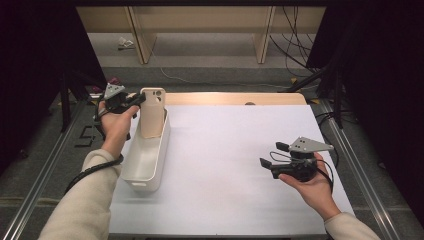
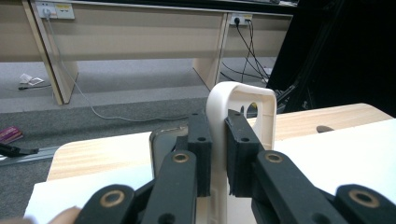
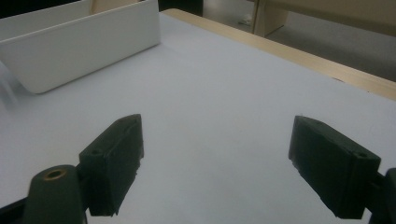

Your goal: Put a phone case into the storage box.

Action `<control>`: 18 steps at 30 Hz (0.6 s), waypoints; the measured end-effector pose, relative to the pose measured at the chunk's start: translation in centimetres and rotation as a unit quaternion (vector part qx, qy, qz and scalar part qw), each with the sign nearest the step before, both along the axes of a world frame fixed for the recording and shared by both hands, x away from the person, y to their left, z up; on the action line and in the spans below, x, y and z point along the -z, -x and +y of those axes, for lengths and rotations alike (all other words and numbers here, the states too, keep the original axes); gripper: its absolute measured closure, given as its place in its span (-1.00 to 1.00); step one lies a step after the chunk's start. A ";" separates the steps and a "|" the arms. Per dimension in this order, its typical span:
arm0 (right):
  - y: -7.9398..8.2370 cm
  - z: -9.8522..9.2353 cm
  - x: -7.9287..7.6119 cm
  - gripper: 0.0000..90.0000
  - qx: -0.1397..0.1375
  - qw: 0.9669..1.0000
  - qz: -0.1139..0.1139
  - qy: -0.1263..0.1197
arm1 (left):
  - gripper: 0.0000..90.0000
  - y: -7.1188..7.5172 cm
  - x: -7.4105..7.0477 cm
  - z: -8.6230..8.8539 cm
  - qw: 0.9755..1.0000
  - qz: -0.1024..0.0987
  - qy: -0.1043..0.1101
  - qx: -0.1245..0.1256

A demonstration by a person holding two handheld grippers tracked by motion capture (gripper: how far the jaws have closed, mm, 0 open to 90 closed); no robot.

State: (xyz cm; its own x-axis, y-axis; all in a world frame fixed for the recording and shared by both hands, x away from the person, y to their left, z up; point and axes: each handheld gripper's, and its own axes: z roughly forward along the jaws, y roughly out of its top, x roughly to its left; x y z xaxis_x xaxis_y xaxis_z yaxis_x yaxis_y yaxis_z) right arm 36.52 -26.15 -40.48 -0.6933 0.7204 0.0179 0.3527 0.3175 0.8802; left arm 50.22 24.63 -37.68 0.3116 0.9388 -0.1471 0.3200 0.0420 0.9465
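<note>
Left gripper clamped on edge of beige phone case, held upright over white bin. Right gripper jaws wide apart, empty, above tabletop.

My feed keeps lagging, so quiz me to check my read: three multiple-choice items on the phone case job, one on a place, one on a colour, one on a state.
1. Where is the lower end of the phone case?
A. Inside the far end of the white bin
B. Flat on the white mat
C. Between the right gripper's jaws

2. What colour is the phone case?
A. Black
B. Beige
C. Blue

3. How do the right gripper's jaws stand?
A. Shut on the bin
B. Shut on nothing
C. Open, with nothing between them

Key: 1 A, the high view shows the case upright with its bottom in the bin's far end, held by the left gripper. 2 B, it shows cream-beige in both the high view and the left gripper view. 3 C, the right gripper view shows bare mat between wide jaws.
</note>
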 end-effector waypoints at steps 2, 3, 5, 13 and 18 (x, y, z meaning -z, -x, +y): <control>0.0 0.0 0.0 -0.58 -0.001 1.000 0.000 0.000 | 0.82 -0.1 0.2 0.0 1.000 0.001 0.001 -0.001; 0.0 0.0 0.0 -0.58 -0.001 1.000 0.000 0.001 | 0.82 -0.1 0.3 0.0 1.000 0.002 0.002 -0.001; 0.0 0.0 0.0 -0.58 -0.001 1.000 0.000 0.000 | 0.82 -0.2 0.4 0.0 1.000 0.004 0.001 -0.001; 0.0 0.0 0.0 -0.57 -0.001 1.000 -0.001 0.001 | 0.81 -0.4 1.0 0.1 1.000 0.010 0.007 -0.001; 0.0 0.0 0.0 -0.57 -0.002 1.000 -0.002 -0.001 | 0.81 -0.6 1.3 0.3 1.000 0.013 0.008 -0.001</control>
State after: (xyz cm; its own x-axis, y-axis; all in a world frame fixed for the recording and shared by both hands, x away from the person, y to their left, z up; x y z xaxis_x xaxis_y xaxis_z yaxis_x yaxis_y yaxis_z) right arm 36.51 -26.12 -40.47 -0.6957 0.7182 0.0158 0.3479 0.3176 0.8821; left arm 50.85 24.92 -38.96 0.3050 0.9370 -0.1704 0.3446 0.0583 0.9369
